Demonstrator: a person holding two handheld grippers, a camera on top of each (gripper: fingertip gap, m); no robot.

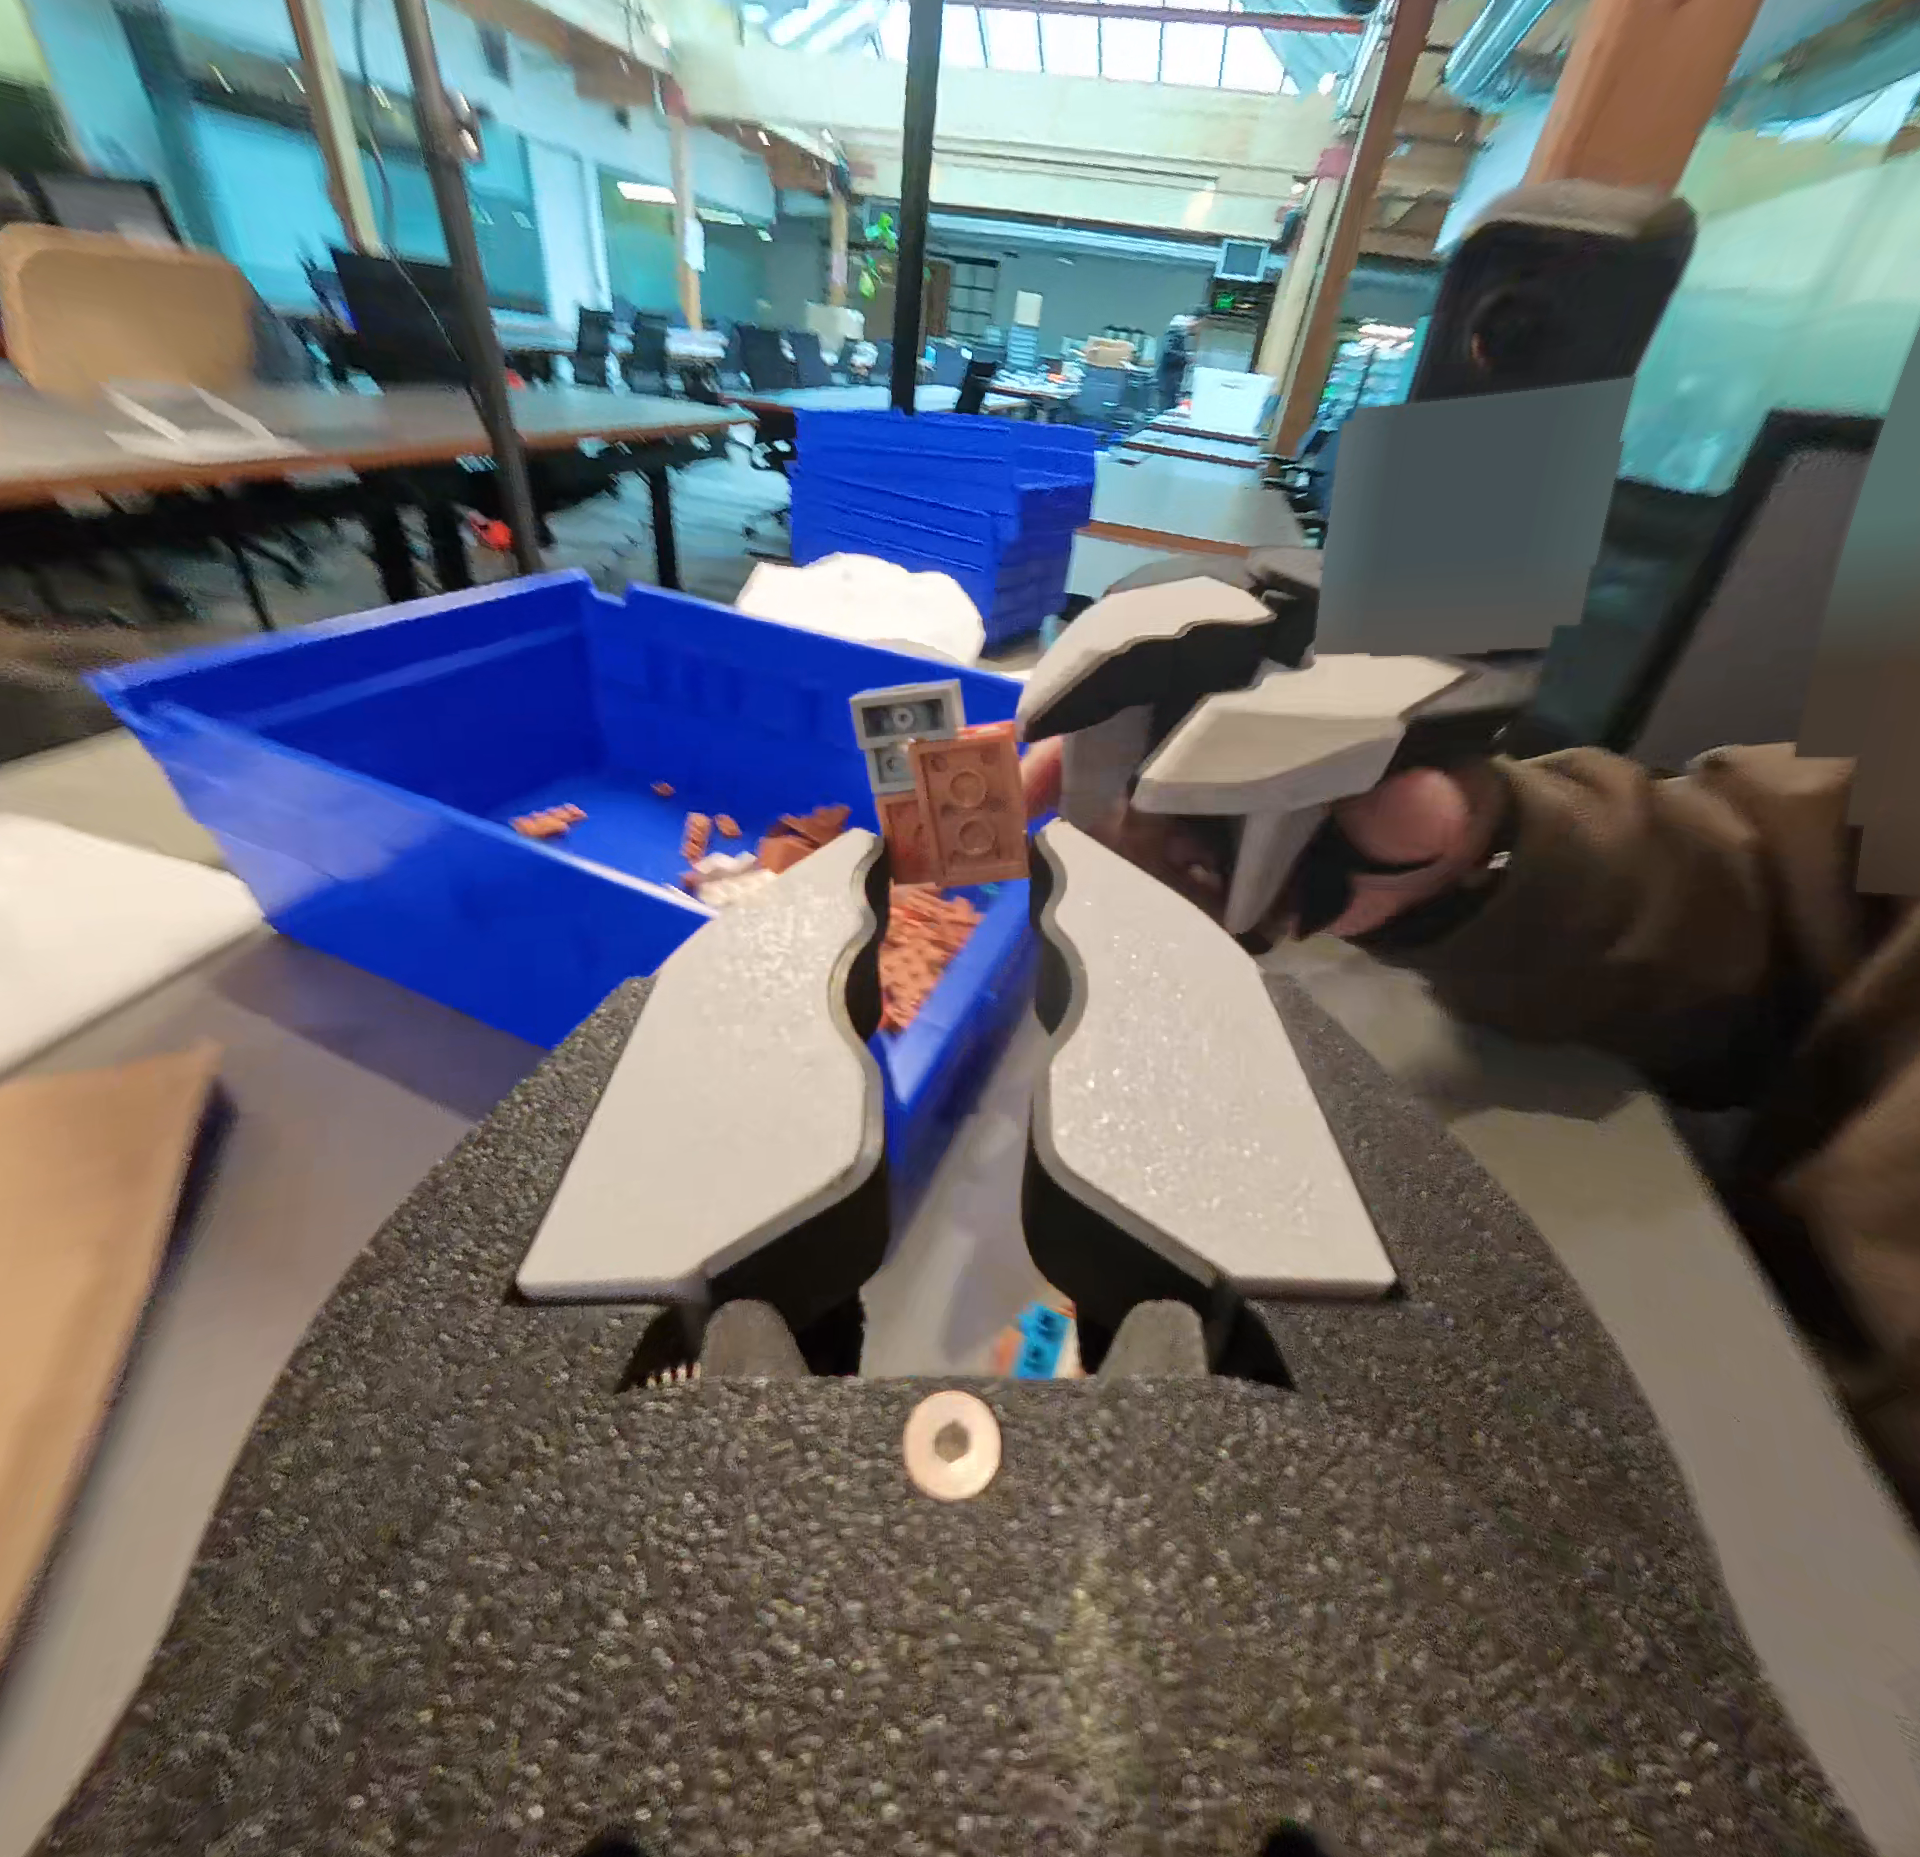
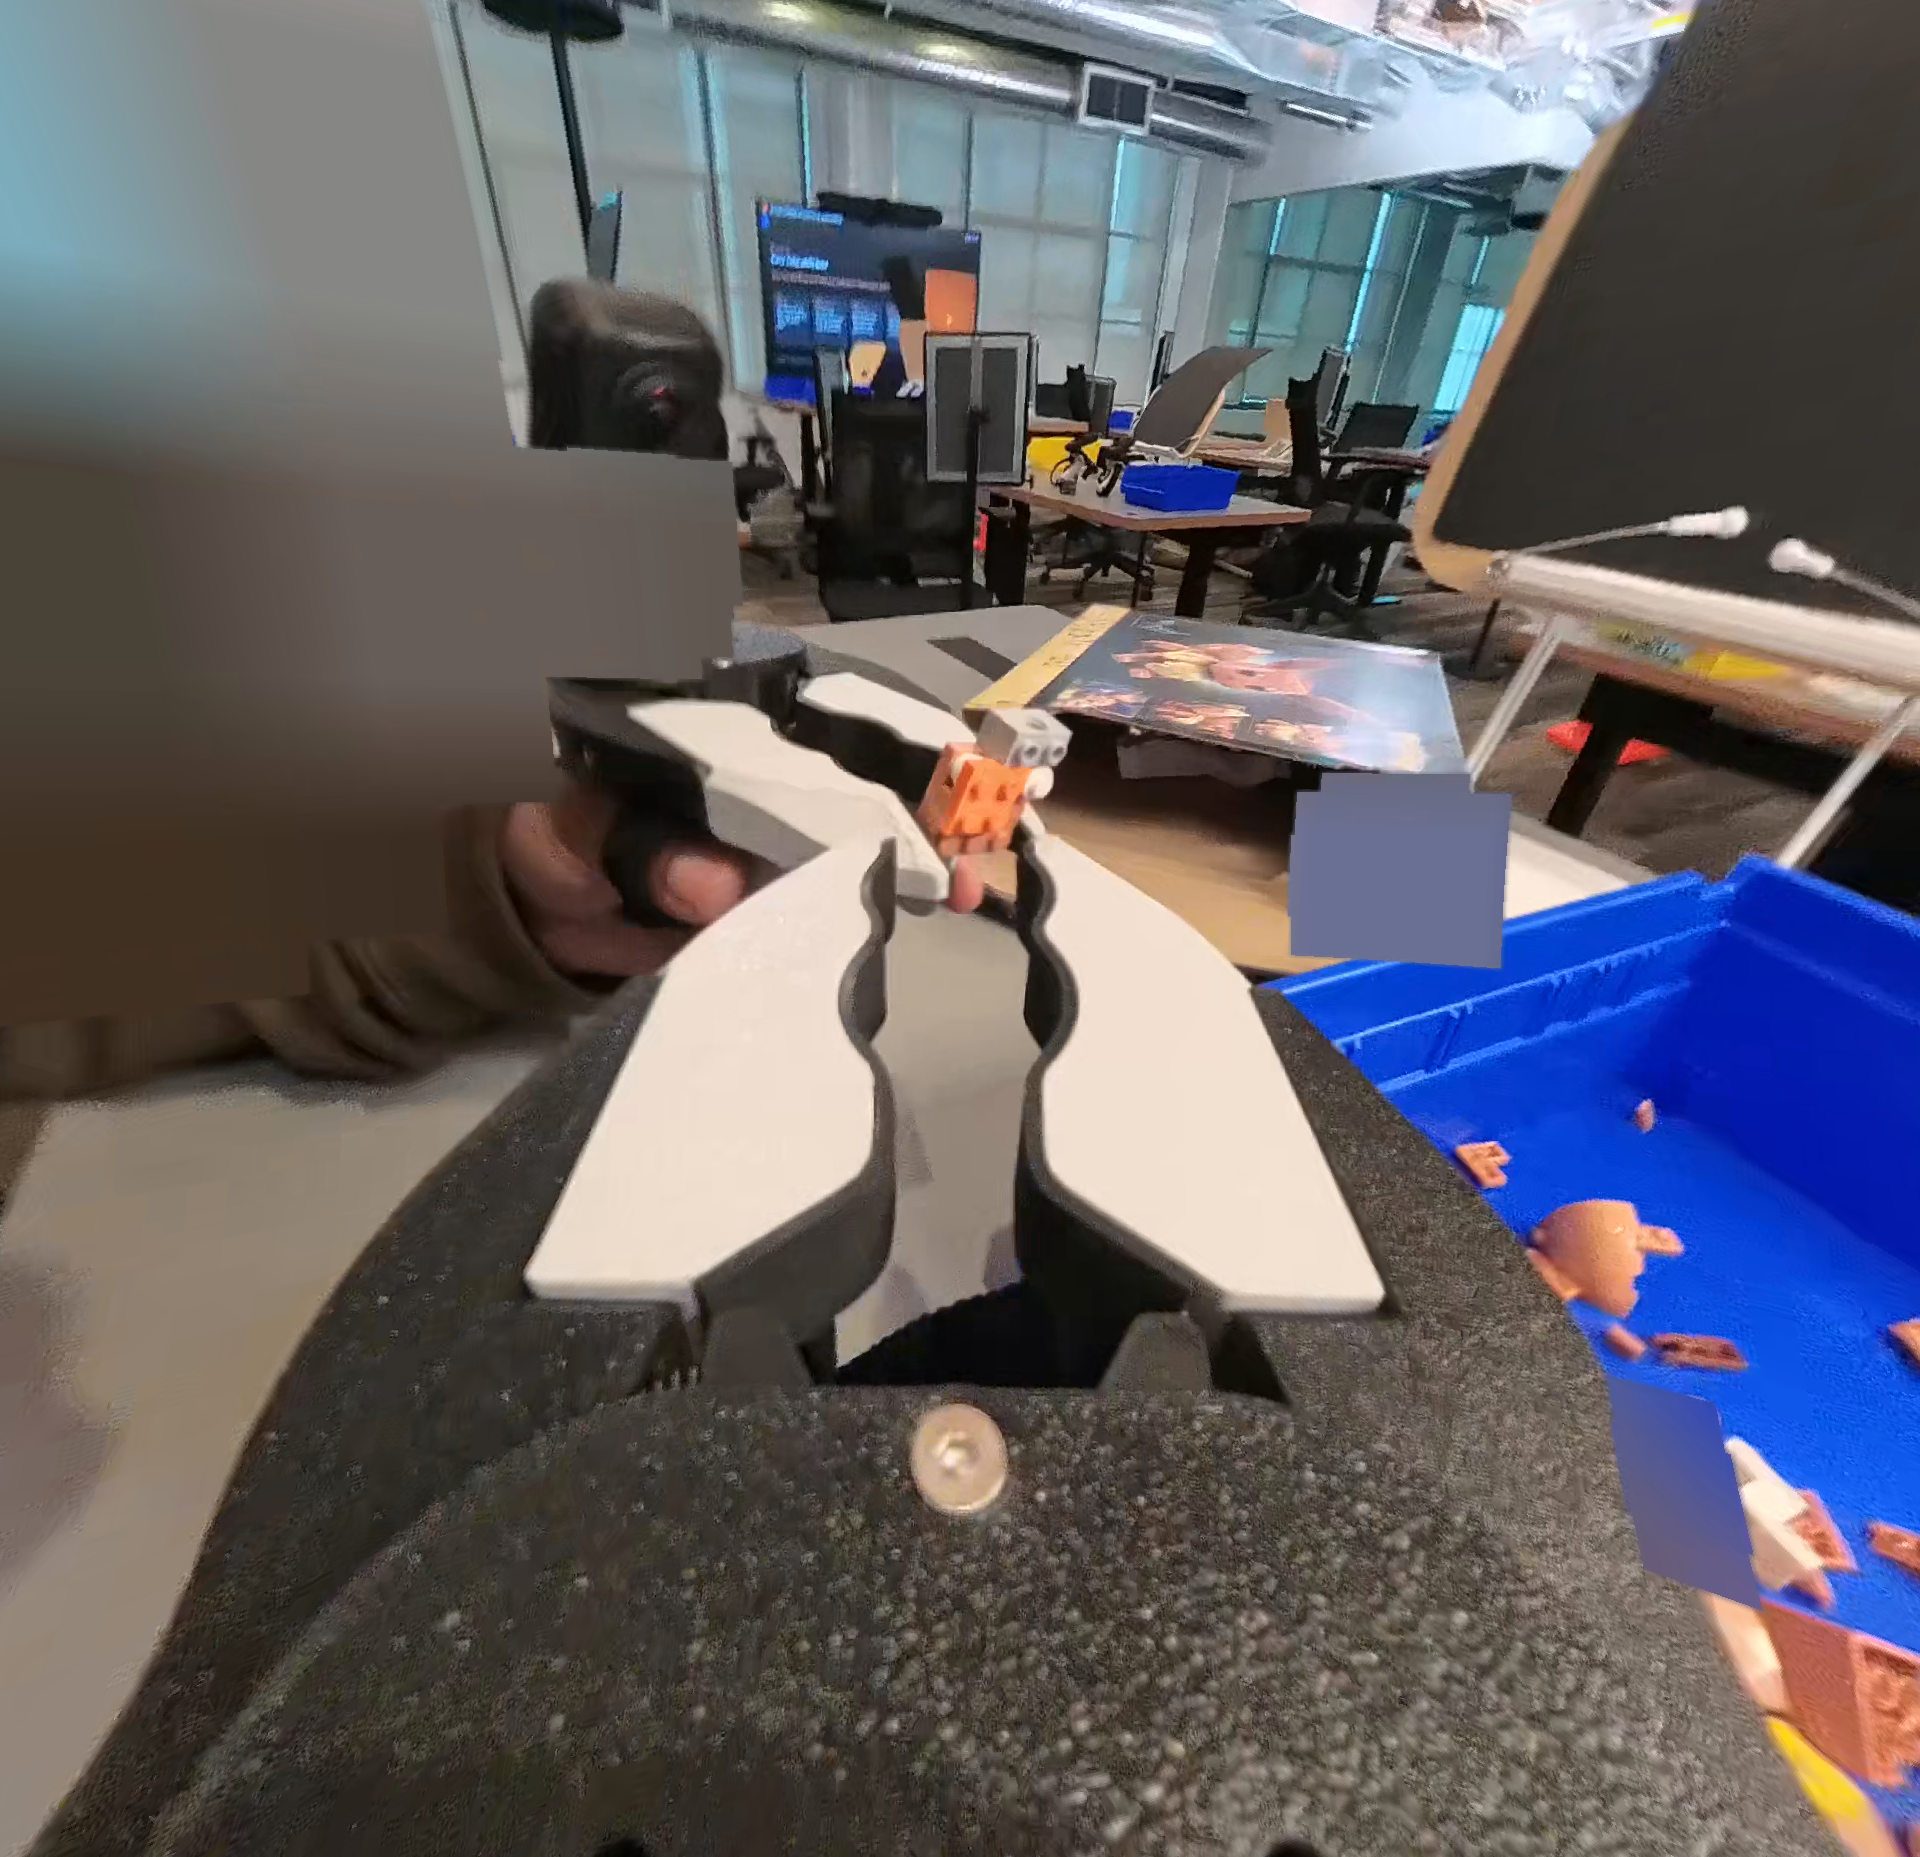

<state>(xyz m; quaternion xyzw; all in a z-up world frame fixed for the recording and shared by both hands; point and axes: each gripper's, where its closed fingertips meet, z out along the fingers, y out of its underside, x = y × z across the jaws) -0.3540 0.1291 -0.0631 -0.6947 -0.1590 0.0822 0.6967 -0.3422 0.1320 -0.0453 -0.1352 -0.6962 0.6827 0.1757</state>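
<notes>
A small brick assembly (image 1: 961,810) of brown-orange plates with a grey piece on top stands upright between my left gripper's fingertips. My left gripper (image 1: 961,843) is shut on it and holds it over the near corner of a blue bin (image 1: 416,768). In the right wrist view the same assembly (image 2: 987,784) sits in the left gripper (image 2: 971,815), just past my own fingertips. My right gripper (image 2: 956,857) is open and empty. It also shows in the left wrist view (image 1: 1081,753), pointing at the assembly from the right. A bare fingertip (image 2: 966,888) shows just under the assembly.
The blue bin (image 2: 1558,1038) holds several loose brown-orange bricks (image 2: 1590,1257). A picture-printed box (image 2: 1247,685) lies on cardboard behind. A white bag (image 1: 862,602) and stacked blue bins (image 1: 935,498) stand beyond. Brown paper (image 1: 83,1288) lies at the near left. A small blue-orange piece (image 1: 1039,1340) lies on the grey table. The tips of both grippers are at nearly the same place.
</notes>
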